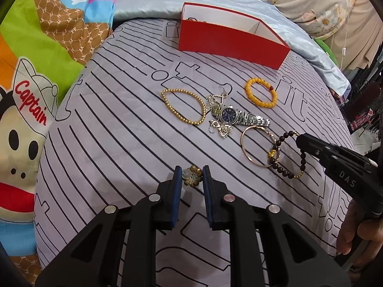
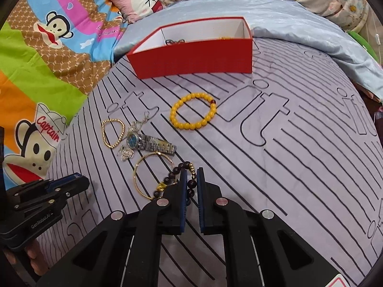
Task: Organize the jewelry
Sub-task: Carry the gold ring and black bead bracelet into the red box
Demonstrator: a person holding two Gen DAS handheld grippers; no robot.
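My left gripper (image 1: 191, 171) is shut on a small gold flower-shaped ornament (image 1: 192, 178) just above the striped sheet. My right gripper (image 2: 192, 173) is shut on a dark bead bracelet (image 2: 191, 183) with gold charms; it also shows in the left wrist view (image 1: 282, 154). On the sheet lie a thin gold bangle (image 2: 141, 179), a silver watch (image 1: 239, 116), a silver chain (image 1: 222, 129), a gold bead bracelet (image 1: 184, 106) and a yellow bead bracelet (image 2: 194, 111). A red box (image 2: 194, 58) stands behind, with some jewelry inside.
The jewelry lies on a grey striped sheet (image 1: 119, 131) over a rounded cushion. A cartoon blanket (image 1: 36, 71) lies left, a light blue cloth (image 2: 299, 19) behind the box, a pink pillow (image 2: 141, 0) beyond.
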